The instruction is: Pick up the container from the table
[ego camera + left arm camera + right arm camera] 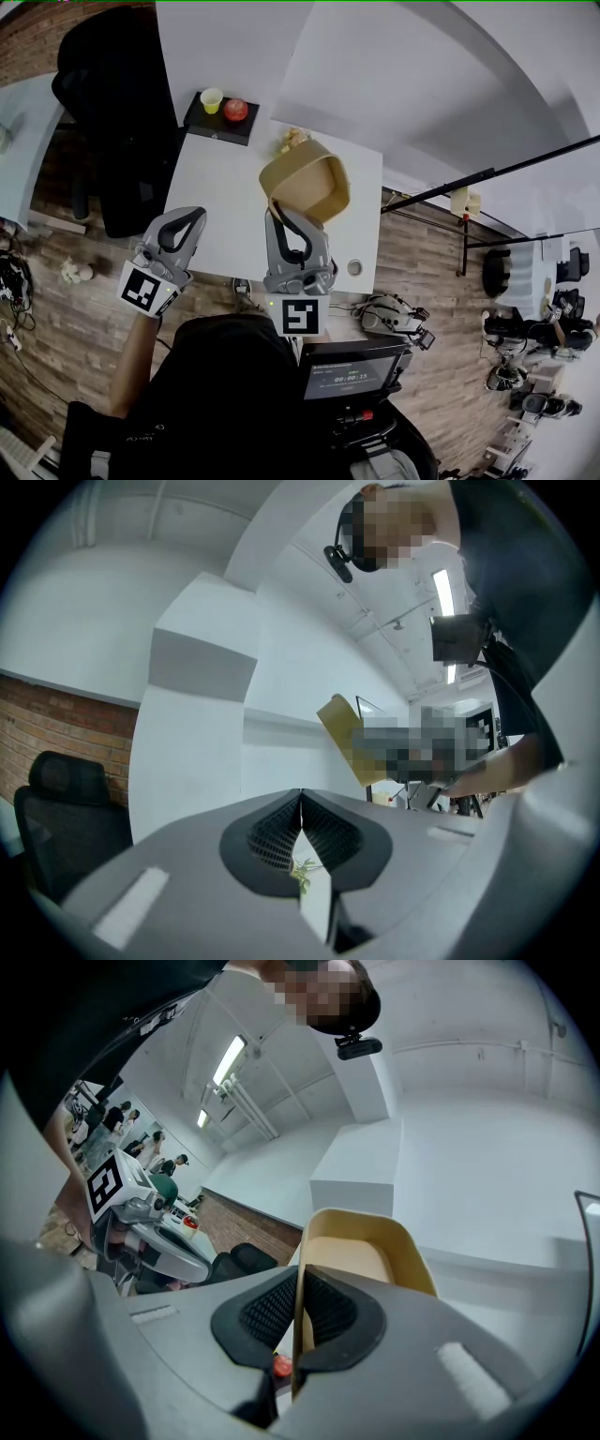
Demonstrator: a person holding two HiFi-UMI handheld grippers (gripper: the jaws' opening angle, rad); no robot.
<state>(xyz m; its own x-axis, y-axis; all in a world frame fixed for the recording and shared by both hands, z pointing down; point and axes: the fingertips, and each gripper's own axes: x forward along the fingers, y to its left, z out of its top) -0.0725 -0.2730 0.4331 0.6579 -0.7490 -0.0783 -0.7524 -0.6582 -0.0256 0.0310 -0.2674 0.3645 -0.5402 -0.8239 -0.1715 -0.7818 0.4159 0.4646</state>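
The container (305,183) is a tan paper bowl with a rounded square rim. It is lifted clear of the white table (220,202) and tilted on its side. My right gripper (284,214) is shut on its near wall. In the right gripper view the thin wall of the container (361,1251) stands clamped between the black ribbed pads of the right gripper (300,1309). My left gripper (190,221) hovers to the left over the table's edge, shut and holding nothing. In the left gripper view the pads of the left gripper (300,810) meet, and the container (342,731) shows off to the right.
A black tray (217,127) at the table's far end holds a yellow cup (212,100) and a red fruit (235,110). A small pale plant-like thing (293,141) sits behind the container, and a small round disc (354,267) near the right edge. A black chair (122,112) stands to the left.
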